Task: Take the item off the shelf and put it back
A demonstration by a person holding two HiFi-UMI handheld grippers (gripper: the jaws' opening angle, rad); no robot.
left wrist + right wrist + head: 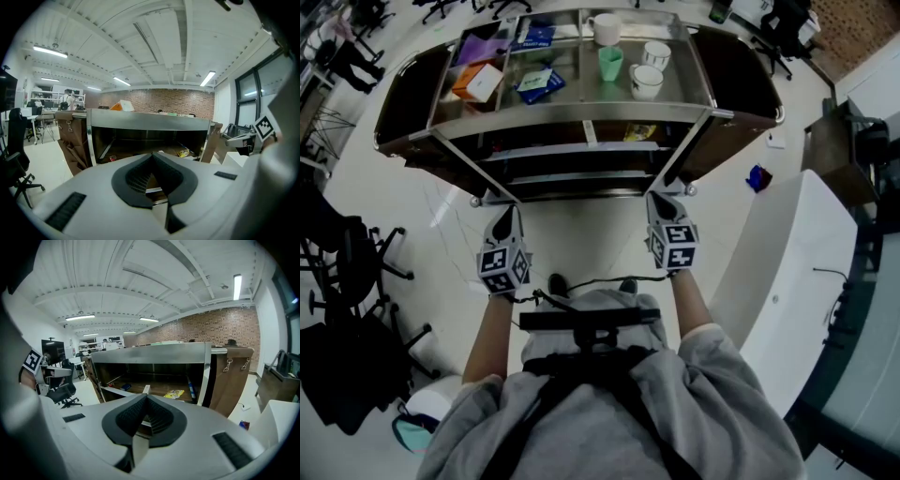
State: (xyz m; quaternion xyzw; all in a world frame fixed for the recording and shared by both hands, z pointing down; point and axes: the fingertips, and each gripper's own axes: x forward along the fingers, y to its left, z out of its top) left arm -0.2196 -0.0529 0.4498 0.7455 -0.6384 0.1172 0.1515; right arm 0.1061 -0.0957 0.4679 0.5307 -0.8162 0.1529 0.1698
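A steel cart shelf [581, 111] stands in front of me with several tiers. Its top tier holds a white mug [605, 28], a green cup [610, 63], two white cups [645, 81], an orange-and-white box [478, 82] and a blue packet [539, 82]. A yellow packet [174, 393] lies on a lower tier, and it also shows in the head view [639, 132]. My left gripper [507, 214] and right gripper [664, 202] hover side by side just short of the cart's front edge. Both are shut with nothing between the jaws [152, 155] [146, 397].
Brown bags [741, 75] hang on both ends of the cart. Black office chairs [356, 272] stand at the left. A white desk [797, 253] runs along the right, with a small blue object [757, 177] on the floor beside it.
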